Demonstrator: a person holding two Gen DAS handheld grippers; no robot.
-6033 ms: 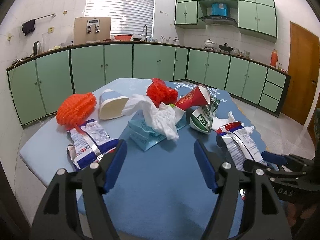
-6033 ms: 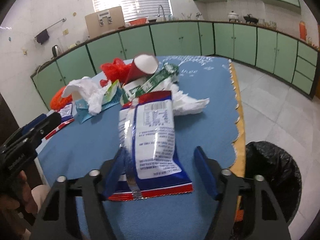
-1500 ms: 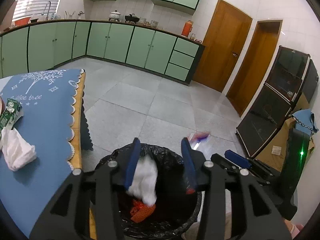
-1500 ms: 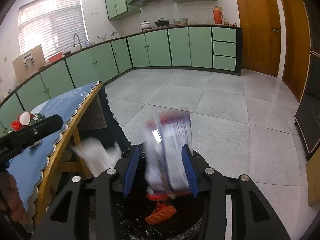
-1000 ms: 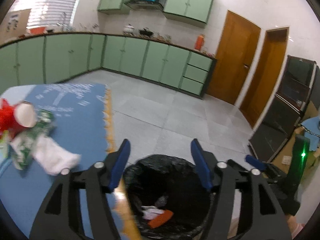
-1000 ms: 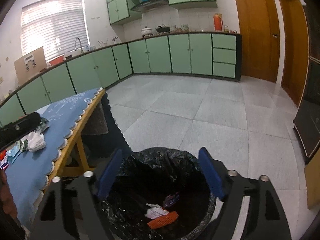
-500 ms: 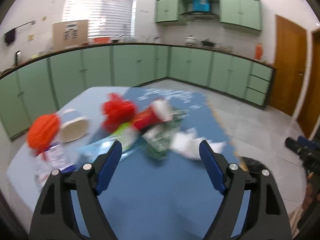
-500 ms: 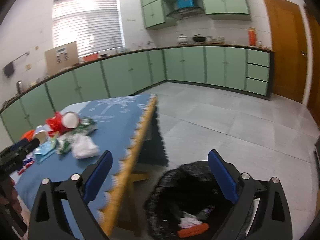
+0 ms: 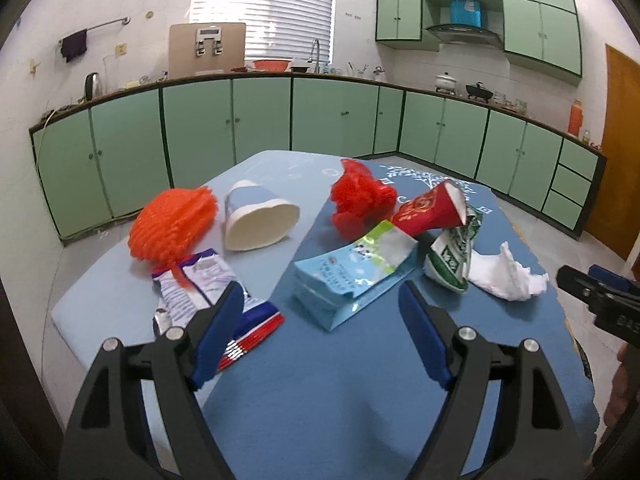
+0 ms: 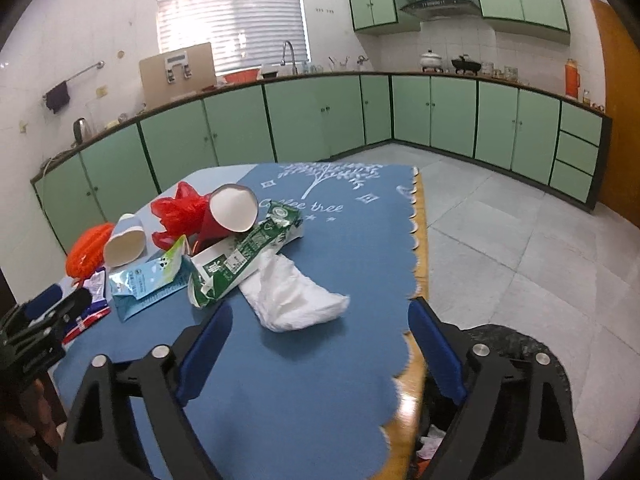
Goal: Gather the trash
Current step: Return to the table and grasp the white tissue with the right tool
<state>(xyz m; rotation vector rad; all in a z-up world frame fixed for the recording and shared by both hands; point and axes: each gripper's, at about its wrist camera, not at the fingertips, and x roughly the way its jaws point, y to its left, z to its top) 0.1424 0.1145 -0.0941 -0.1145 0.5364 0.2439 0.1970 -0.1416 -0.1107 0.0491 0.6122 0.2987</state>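
Both grippers empty: left gripper [image 9: 320, 320] jaws apart, right gripper [image 10: 320, 336] jaws closing on nothing. Crumpled white tissue [image 10: 294, 300] at frame centre, black-lined trash bin [image 10: 516, 348] lower right. Centre jaws over tissue, lower, clamp, avoid green-white carton [image 10: 244, 254].

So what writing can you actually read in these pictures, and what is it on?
"Coffee tree": white letters on the blue tablecloth, under a white tree picture; the first letters are partly hidden.
"DAS": partial white letters on the right gripper at the edge of the left view.
Green and white carton: print too small to read.
Light blue pouch: print blurred.
Red paper cup: gold emblem, unreadable.
Blue, white and red wrapper: text illegible.
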